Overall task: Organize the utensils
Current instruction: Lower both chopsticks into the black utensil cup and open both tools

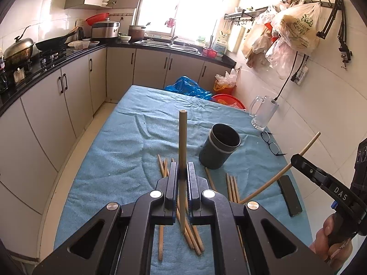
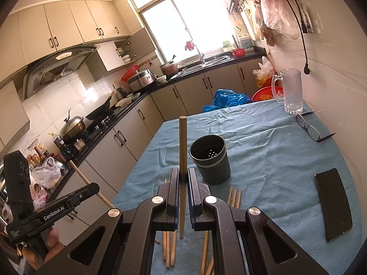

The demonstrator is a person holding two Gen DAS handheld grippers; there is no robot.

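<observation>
My left gripper (image 1: 182,176) is shut on one wooden chopstick (image 1: 182,142), held upright above the blue cloth. My right gripper (image 2: 183,178) is shut on another chopstick (image 2: 182,151), also upright. Each gripper shows in the other's view: the right gripper (image 1: 296,160) with its slanted chopstick at the right, the left gripper (image 2: 94,189) at the lower left. A dark empty utensil cup (image 1: 219,146) stands on the cloth just ahead and to the right of both grippers; it also shows in the right wrist view (image 2: 211,159). Several loose chopsticks (image 1: 232,186) lie on the cloth beneath the grippers.
On the blue-covered table (image 2: 263,142) are a black phone (image 2: 332,204), glasses (image 2: 309,129) and a glass mug (image 2: 290,90) along the right wall side. Kitchen counters and cabinets run along the left. Blue and red bags (image 1: 188,87) sit beyond the table's far end.
</observation>
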